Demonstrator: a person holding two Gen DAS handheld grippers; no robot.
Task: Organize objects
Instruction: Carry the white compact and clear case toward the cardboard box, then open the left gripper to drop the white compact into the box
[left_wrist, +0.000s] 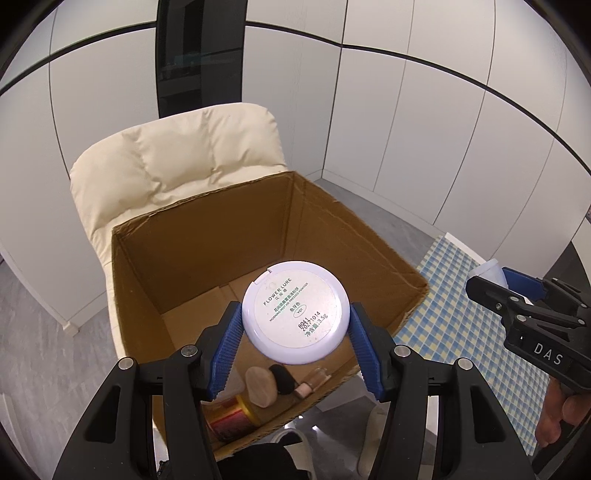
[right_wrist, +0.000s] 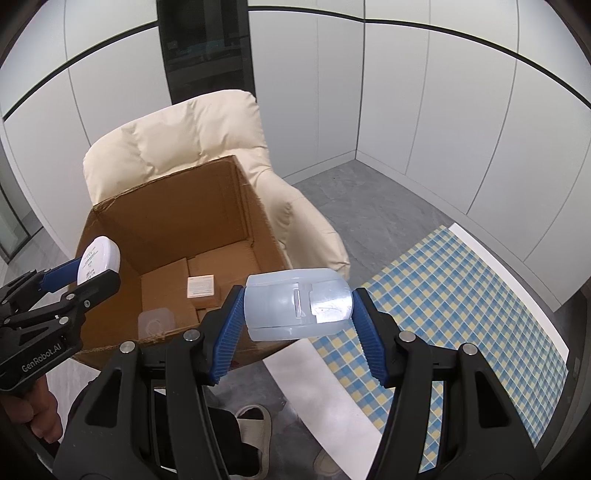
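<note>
The cardboard box (left_wrist: 258, 236) stood open at the top, its far floor bare. Small items (left_wrist: 266, 384) crowded its near corner. The armchair (left_wrist: 173, 162) blocked access behind; the checkered desk (right_wrist: 461, 295) lay clear.

the left gripper (left_wrist: 295, 332) points down and forward, its blue pads (left_wrist: 227, 343) squeezed on something round. the right gripper (right_wrist: 297, 314) tilts down too, pinching something between its pads.

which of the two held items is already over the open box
The round white powder compact in the left hand-held gripper: it hangs over the cardboard box. The translucent plastic case in the right hand-held gripper is beside the box.
</note>
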